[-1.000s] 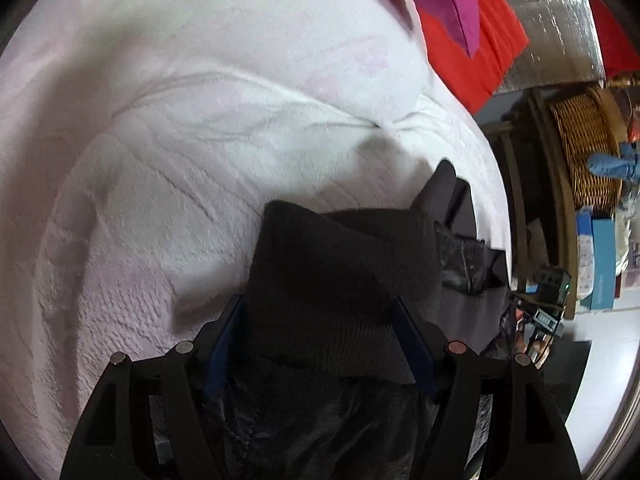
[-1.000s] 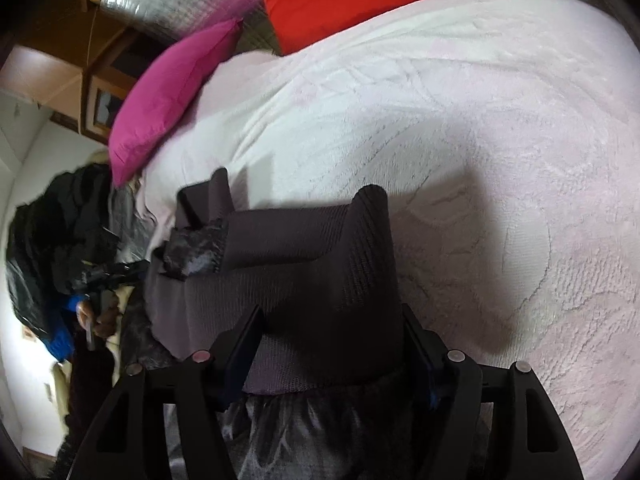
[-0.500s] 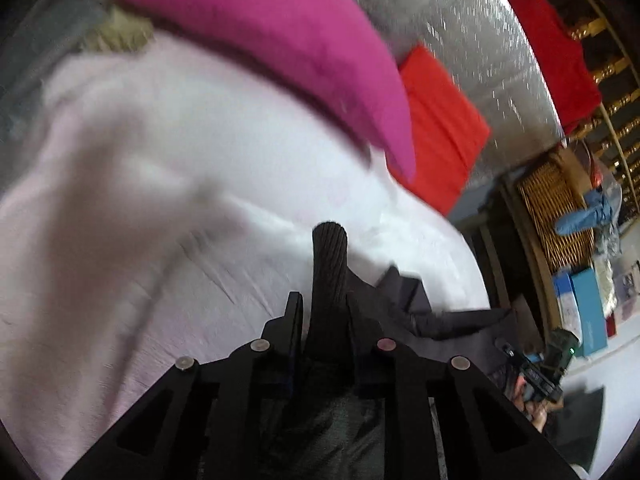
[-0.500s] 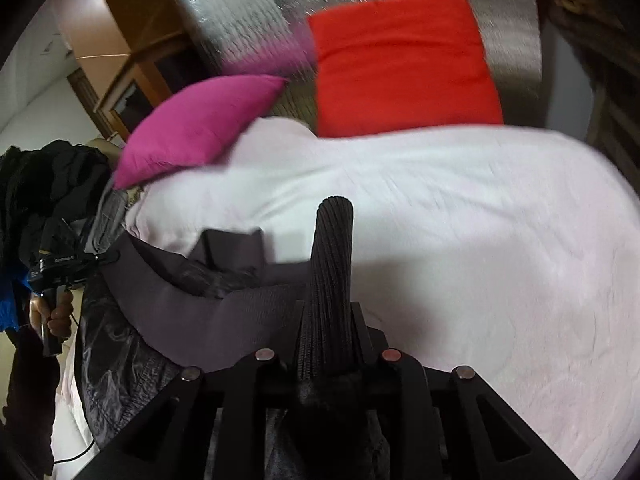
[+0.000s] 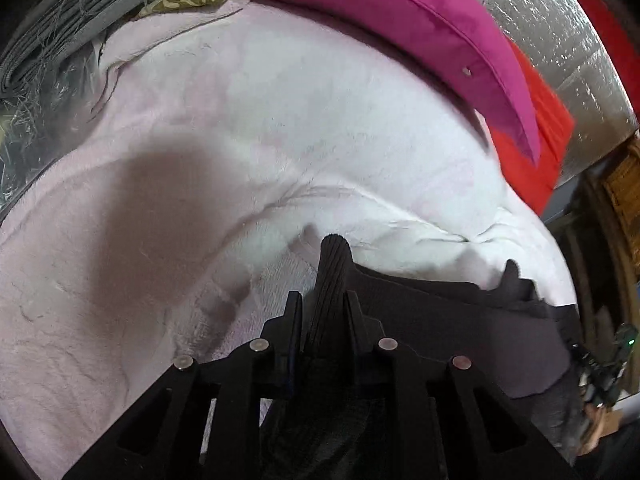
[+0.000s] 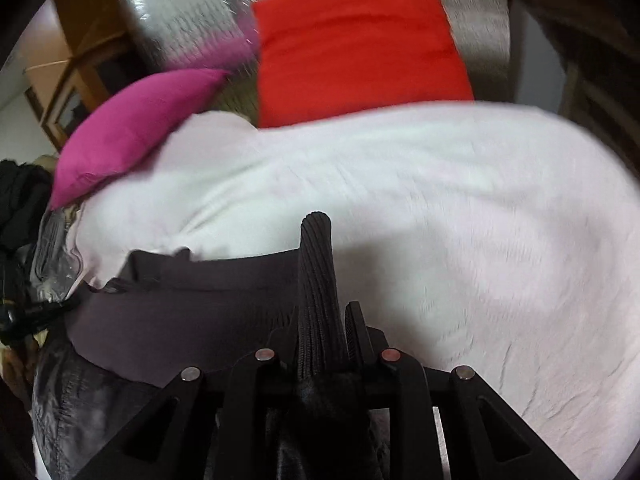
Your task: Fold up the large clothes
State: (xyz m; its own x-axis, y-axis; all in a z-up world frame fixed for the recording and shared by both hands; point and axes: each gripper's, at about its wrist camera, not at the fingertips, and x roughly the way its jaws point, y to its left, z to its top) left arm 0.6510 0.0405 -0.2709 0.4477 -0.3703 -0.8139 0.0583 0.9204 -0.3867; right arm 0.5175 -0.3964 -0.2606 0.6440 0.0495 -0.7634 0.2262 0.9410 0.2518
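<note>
Through the left wrist view, the left gripper [image 5: 320, 312] now has its fingers drawn tight on a ribbed band of the dark garment [image 5: 448, 324]; a second ago they stood wide apart with the band lying broad between them, so the pinch has just been made and the camera has tipped up toward the magenta pillow [image 5: 400, 28] and red pillow [image 5: 540, 140]. That suggests the grasp step is done on this side and the lift or carry of the hem is under way. From the pinch, the garment's band runs taut to the right across the pale pink bedspread [image 5: 240, 140], smooth and matte there, with a small upturned flap at its far end. Over in the right wrist view, the right gripper [image 6: 324, 320] has likewise gone from spread to pressed on the ribbed edge, which stands up as a narrow ridge between its fingers. Here the band stretches leftward, and below it a shinier, quilted-looking panel of the same garment [image 6: 168, 320] sags at the bed's near edge. Blur in this view hints at motion. With both ends held and the band tensioned, the garment looks ready to be spread or folded over.
</note>
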